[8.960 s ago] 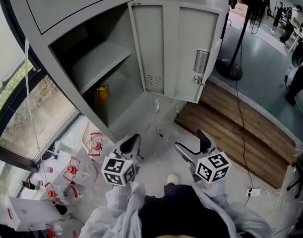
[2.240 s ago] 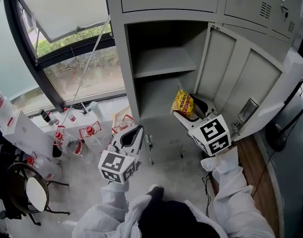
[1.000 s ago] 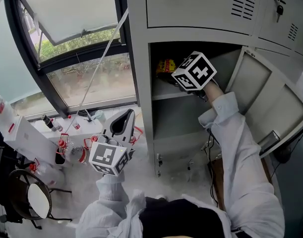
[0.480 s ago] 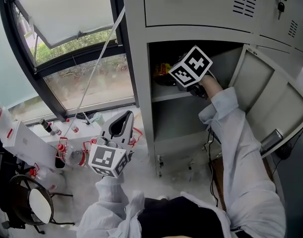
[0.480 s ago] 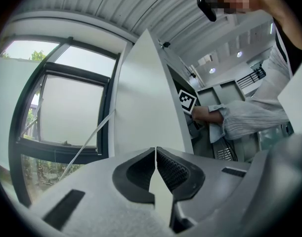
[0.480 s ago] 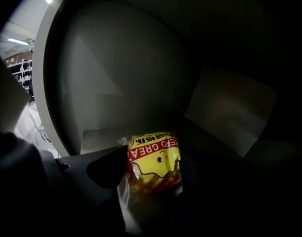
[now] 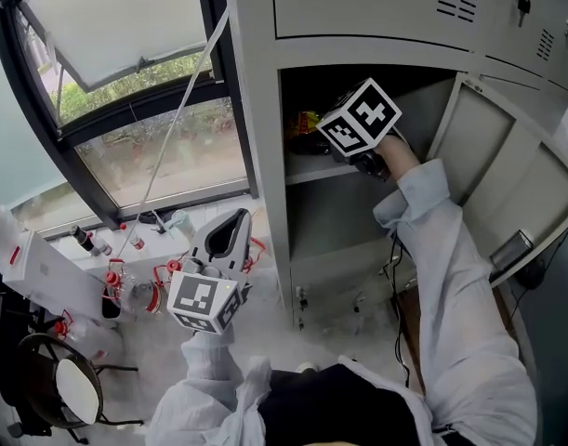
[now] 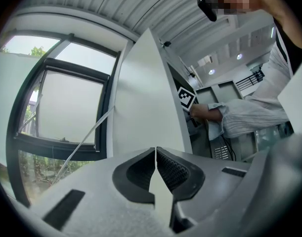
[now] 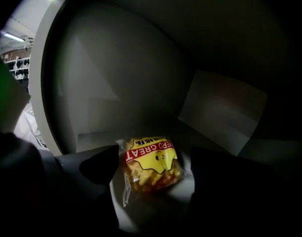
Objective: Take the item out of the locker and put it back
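A yellow snack bag (image 9: 150,156) with a red band lies on the upper shelf (image 7: 313,168) of the open grey locker (image 7: 260,110). In the head view only a corner of the bag (image 7: 306,120) shows past the marker cube. My right gripper (image 9: 151,168) reaches into that compartment; its jaws have just been opening and stand wide on either side of the bag without pressing on it. Down at the left, outside the locker and in front of the window, my left gripper (image 7: 237,217) is shut with nothing in it, and its pads meet (image 8: 155,149).
The locker door (image 7: 493,151) hangs open to the right. The lower compartment (image 7: 335,216) holds nothing. Several red-capped bottles (image 7: 125,286), a white box (image 7: 19,258) and a round stool (image 7: 65,384) stand on the floor at the left under the window (image 7: 163,147).
The right gripper lifted the bag from the lower compartment to the upper shelf. Over the last second its cube only tilted slightly. The left gripper stayed put.
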Tool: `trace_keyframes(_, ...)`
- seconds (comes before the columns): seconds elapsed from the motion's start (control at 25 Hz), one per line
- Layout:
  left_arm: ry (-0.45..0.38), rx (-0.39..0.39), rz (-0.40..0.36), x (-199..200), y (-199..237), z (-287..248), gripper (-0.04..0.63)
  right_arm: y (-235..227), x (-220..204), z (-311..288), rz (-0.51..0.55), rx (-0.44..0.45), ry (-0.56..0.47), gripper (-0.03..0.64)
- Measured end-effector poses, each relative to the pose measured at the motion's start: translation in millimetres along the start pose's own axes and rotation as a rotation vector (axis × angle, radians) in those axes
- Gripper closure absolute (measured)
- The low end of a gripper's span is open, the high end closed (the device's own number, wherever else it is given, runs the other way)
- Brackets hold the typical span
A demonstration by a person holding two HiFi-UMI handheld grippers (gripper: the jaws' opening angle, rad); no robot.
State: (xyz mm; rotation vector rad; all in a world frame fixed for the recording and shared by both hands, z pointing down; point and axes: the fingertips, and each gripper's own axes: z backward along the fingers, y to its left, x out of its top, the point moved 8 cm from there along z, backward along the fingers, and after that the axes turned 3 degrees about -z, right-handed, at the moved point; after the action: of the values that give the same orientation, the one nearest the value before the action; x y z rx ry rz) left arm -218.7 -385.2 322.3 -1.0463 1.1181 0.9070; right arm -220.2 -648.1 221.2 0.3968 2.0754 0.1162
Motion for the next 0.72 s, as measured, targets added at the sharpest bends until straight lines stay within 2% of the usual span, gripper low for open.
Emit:
trace_keyframes(0.2, 0.007, -0.004, 0.014, -5.7, -1.0, 5.3, 0.58, -0.4, -0.4, 9.3, -0.037, -0.033, -0.076, 0.167)
trace_keyframes(0.32, 0.015, -0.014, 0.018, -8.5, -4.7, 7.6, 0.581, 1.2, 1.3, 21.9, -0.008, -0.058, -0.178, 0.169)
trace_keyframes(0.52, 0.024, -0.017, 0.028, -13.0, -6.9, 8.6, 0.581, 2.2, 7.5, 41.3, -0.069, -0.031, -0.308, 0.175)
trace_keyframes(0.72, 0.023, -0.023, 0.023, -11.7, -13.3, 8.3, 0.581, 8.9, 1.9, 61.6, -0.117, -0.087, -0.391, 0.255)
